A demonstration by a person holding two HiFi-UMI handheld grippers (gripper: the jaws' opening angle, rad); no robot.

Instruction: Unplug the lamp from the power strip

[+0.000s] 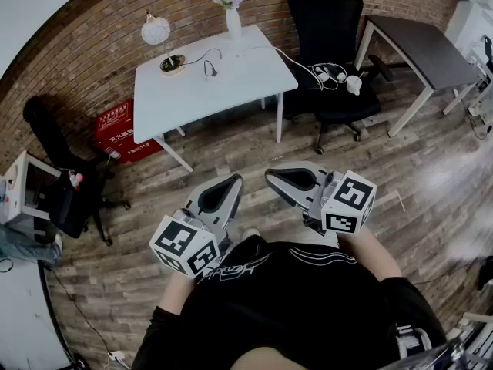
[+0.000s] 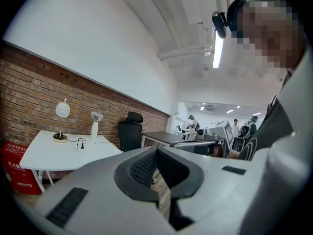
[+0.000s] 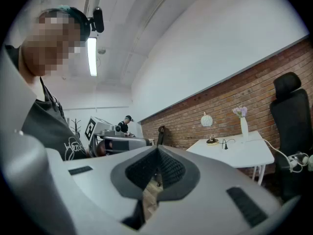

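A lamp (image 1: 156, 32) with a round white shade stands at the far left of a white table (image 1: 231, 91). Its black cord loops to a plug (image 1: 208, 70) lying on the table top. A white cable runs off the table to what looks like a white power strip (image 1: 330, 73) on a black chair's seat. My left gripper (image 1: 233, 180) and right gripper (image 1: 270, 176) are held side by side close to my chest, well short of the table. Both are shut with nothing between the jaws. The lamp (image 2: 62, 110) shows small in the left gripper view, and the lamp (image 3: 206, 120) also in the right gripper view.
A white vase of flowers (image 1: 231, 10) stands at the table's back edge. A red box (image 1: 119, 129) sits under the table's left side, with a black office chair (image 1: 58, 176) further left. A dark desk (image 1: 420, 48) stands at the right. A brick wall runs behind, and people stand in the background.
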